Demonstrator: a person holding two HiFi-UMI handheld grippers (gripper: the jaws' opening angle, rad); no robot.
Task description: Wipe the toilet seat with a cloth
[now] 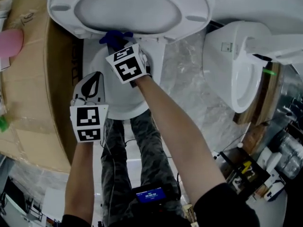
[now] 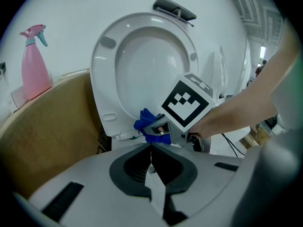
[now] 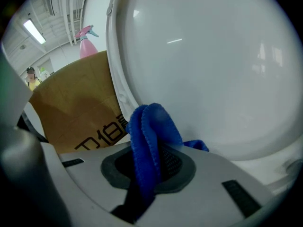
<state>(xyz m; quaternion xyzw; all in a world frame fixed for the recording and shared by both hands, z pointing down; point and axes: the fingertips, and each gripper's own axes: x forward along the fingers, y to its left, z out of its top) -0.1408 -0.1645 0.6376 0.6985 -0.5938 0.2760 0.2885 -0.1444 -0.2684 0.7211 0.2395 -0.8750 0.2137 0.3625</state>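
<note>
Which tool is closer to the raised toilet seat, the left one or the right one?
Right. The right tool, shut on the blue cloth, is at the lower edge of the raised toilet seat. The left tool, shut and empty, is apart from it, farther back.

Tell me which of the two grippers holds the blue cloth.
The right gripper: its jaws are clamped on the blue cloth. The left gripper is shut with nothing between its jaws.
</note>
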